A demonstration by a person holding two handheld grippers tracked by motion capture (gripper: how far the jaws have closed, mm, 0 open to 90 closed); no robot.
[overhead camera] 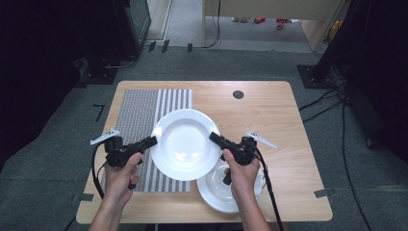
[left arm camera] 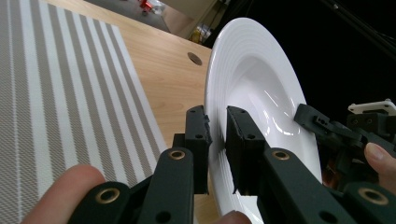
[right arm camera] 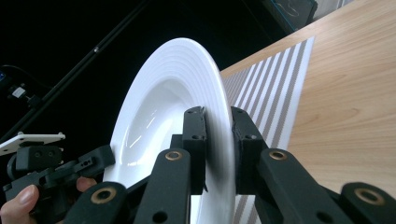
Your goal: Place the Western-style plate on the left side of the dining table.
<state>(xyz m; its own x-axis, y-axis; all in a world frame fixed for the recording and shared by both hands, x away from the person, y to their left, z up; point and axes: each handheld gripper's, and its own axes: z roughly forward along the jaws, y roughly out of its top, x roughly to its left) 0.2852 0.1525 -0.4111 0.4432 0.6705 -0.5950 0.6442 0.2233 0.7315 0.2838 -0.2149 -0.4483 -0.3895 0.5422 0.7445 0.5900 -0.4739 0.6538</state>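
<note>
A wide white plate [overhead camera: 185, 143] hangs above the table, held by both grippers at opposite edges. My left gripper [overhead camera: 153, 141] is shut on its left rim; in the left gripper view the rim of the plate [left arm camera: 261, 93] runs between the black pads [left arm camera: 198, 140], where my left gripper [left arm camera: 218, 149] clamps it. My right gripper [overhead camera: 214, 138] is shut on the right rim, and in the right gripper view the plate [right arm camera: 159, 112] stands on edge in the clamp of my right gripper [right arm camera: 218, 149]. A second white plate [overhead camera: 216, 190] lies on the table below my right hand.
A grey striped placemat [overhead camera: 144, 115] covers the left part of the wooden table [overhead camera: 269, 115]. A round cable hole [overhead camera: 238, 94] sits near the far edge. Cables trail from both grippers toward the table's front edge.
</note>
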